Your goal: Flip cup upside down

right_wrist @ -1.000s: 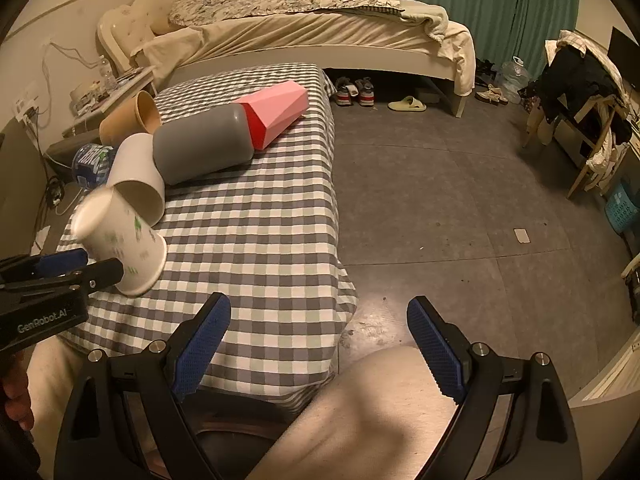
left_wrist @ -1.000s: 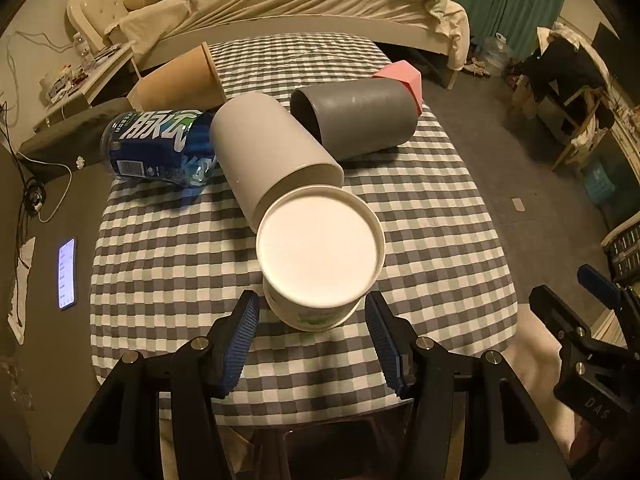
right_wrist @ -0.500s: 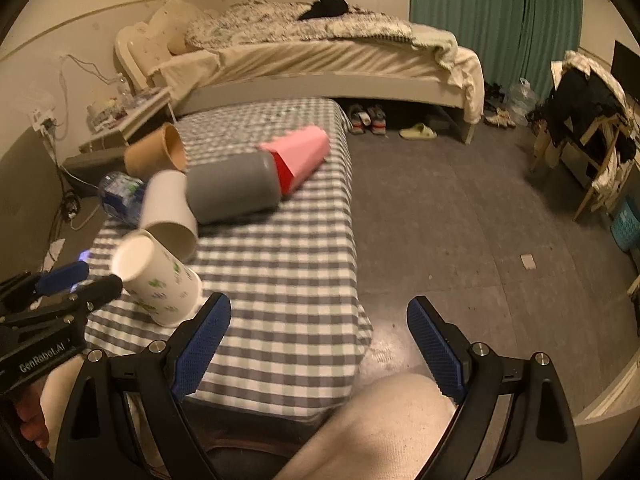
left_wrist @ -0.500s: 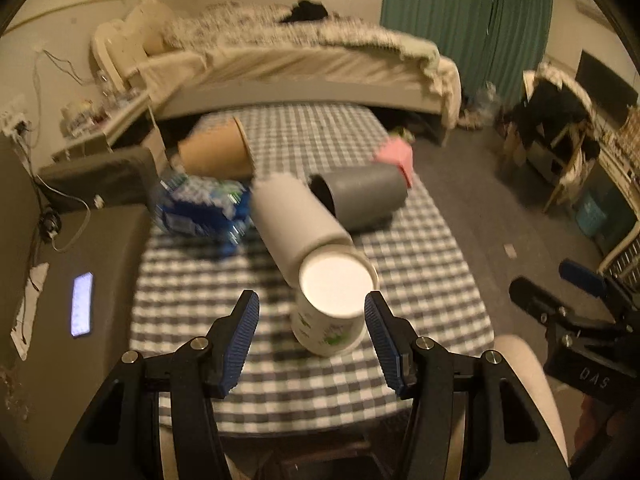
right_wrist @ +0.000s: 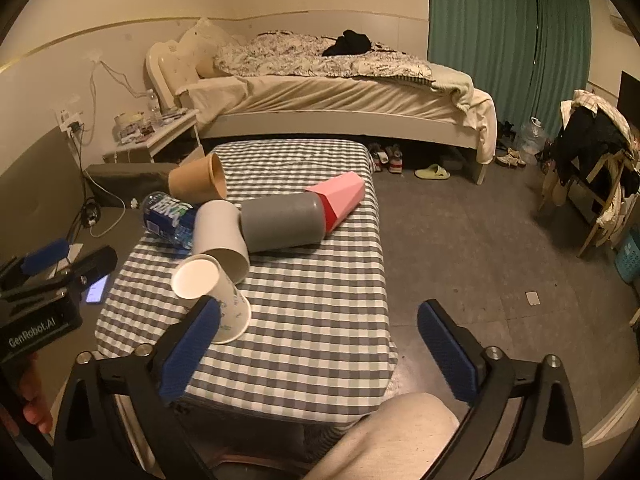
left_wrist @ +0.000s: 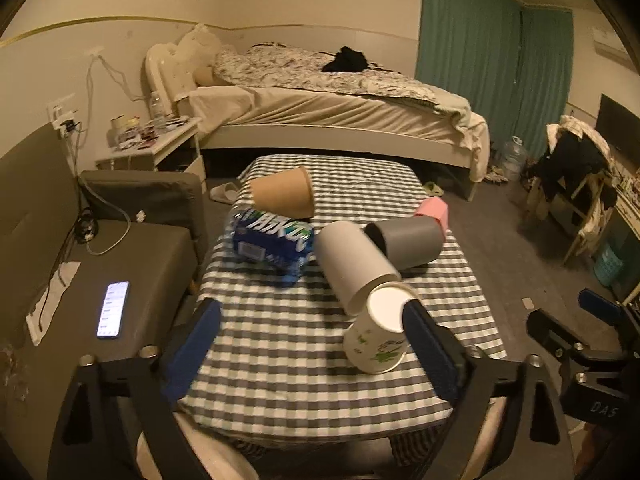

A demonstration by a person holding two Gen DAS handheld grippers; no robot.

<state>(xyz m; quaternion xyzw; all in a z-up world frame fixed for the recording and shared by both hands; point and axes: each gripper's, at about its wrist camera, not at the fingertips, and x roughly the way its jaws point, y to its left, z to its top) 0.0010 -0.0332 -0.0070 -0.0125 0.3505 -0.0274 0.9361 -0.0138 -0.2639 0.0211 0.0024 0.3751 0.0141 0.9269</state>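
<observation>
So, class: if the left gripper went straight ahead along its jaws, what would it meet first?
Probably the checked tablecloth, then the water bottle beyond. The white cup sits off to the right, by the right jaw. Depth is uncertain.

White green-printed paper cup [left_wrist: 378,334] inverted, mouth down on checkered table, base up.

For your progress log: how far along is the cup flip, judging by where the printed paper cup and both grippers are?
Done: the printed paper cup stands mouth-down, base up, on the checked tablecloth, leaning slightly. In hand: nothing; the left gripper and right gripper are both open and empty. Left: nothing visible.
</observation>
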